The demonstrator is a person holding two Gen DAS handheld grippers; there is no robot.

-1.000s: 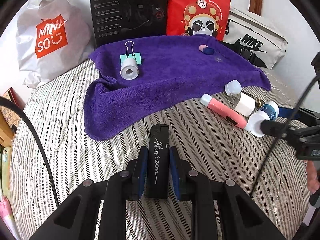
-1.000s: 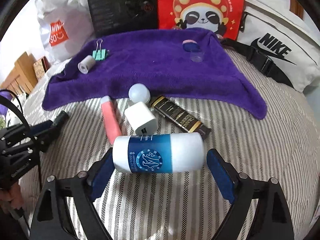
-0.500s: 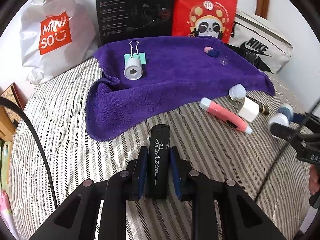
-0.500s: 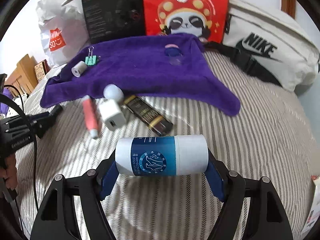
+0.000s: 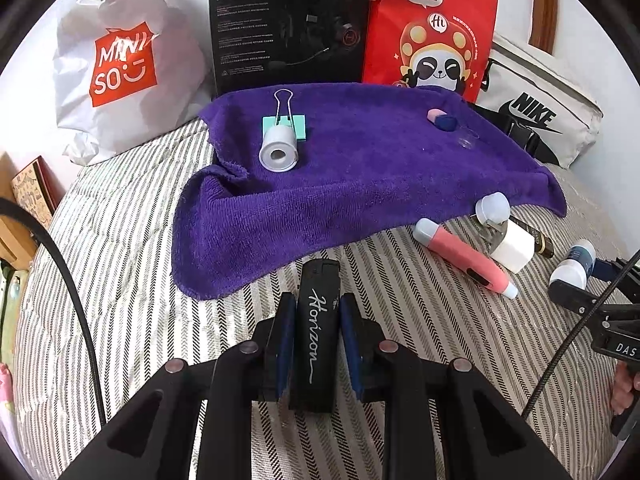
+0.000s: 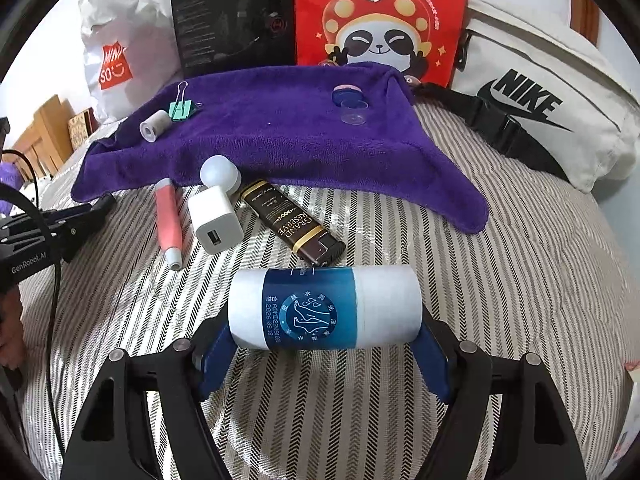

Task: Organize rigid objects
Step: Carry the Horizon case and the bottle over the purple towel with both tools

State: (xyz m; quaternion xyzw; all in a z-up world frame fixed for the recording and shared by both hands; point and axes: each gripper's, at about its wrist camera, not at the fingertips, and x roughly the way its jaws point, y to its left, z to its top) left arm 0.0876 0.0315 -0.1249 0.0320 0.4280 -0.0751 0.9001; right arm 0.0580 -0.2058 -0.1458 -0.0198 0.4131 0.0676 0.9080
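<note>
A slim black lighter with white "Horizon" script [image 5: 318,332] sits lengthwise between blue pads. A white cylindrical bottle with a blue label [image 6: 324,314] lies crosswise, clamped at both ends, above the striped bedding.

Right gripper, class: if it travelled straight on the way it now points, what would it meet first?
Probably the brown lighter, lying just ahead of the right gripper and its blue-and-white bottle. Beyond it lies the purple towel. Depth is uncertain in this fisheye view.
</note>
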